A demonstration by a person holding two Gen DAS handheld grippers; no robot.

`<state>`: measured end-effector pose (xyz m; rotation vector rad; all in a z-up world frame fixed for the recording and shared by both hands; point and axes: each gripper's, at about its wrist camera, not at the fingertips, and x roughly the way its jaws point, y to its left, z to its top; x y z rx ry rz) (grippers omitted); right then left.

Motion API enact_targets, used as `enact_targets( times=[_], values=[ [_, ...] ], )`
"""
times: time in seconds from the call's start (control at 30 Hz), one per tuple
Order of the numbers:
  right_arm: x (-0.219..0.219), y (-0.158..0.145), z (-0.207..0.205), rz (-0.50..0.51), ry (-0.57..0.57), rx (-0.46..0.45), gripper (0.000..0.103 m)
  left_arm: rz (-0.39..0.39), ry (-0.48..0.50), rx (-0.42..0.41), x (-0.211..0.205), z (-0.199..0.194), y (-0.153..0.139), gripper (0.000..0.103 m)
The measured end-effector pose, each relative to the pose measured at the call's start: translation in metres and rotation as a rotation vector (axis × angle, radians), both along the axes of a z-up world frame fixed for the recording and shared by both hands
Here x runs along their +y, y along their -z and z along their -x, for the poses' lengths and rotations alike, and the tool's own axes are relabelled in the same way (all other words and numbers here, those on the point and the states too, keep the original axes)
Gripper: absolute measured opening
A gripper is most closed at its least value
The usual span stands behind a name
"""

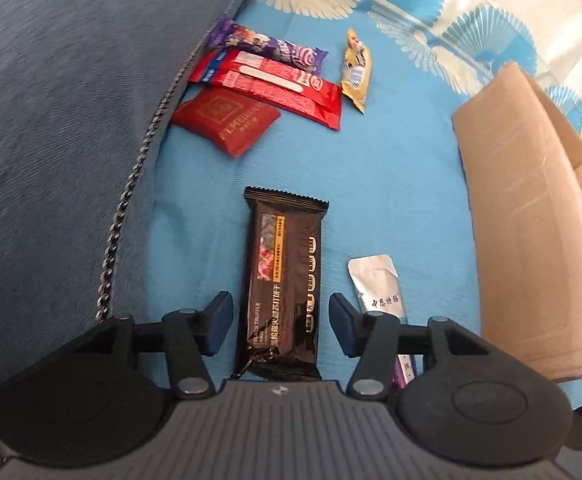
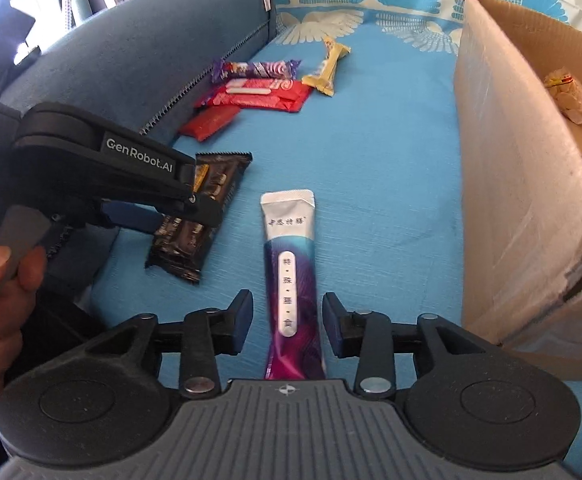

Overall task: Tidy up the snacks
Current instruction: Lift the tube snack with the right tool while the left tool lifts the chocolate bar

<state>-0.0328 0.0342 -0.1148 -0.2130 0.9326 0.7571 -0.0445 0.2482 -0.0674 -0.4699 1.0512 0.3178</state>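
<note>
While both grippers, left (image 1: 279, 322) and right (image 2: 287, 322), stood open astride black bar (image 1: 285, 280) and sachet (image 2: 293, 280), slick wrappers risked slipping out.

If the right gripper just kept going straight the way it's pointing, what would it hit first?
Most likely the purple and silver stick packet, which lies between the open fingers of the right gripper, untouched. Just under it is the blue bedcover. Exact depth is hard to judge.

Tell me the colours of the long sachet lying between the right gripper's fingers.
The long sachet is silver at its top, then teal and purple below; the right wrist view shows it best.
</note>
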Motion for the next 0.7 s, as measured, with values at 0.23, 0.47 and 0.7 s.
enact_targets(
  times=[0.23,0.47,0.7],
  values=[
    [0.004,0.008,0.002,0.027,-0.031,-0.045,0.042,-0.077,0.042,0.013,-0.012,-0.01,0.002,0.06],
    [0.002,0.004,0.005,0.033,-0.03,-0.074,0.025,-0.149,0.065,0.027,-0.022,-0.014,0.004,0.043],
    [-0.004,0.0,0.004,0.028,-0.004,-0.087,0.025,-0.135,0.064,0.013,-0.019,-0.013,0.002,0.043]
  ],
)
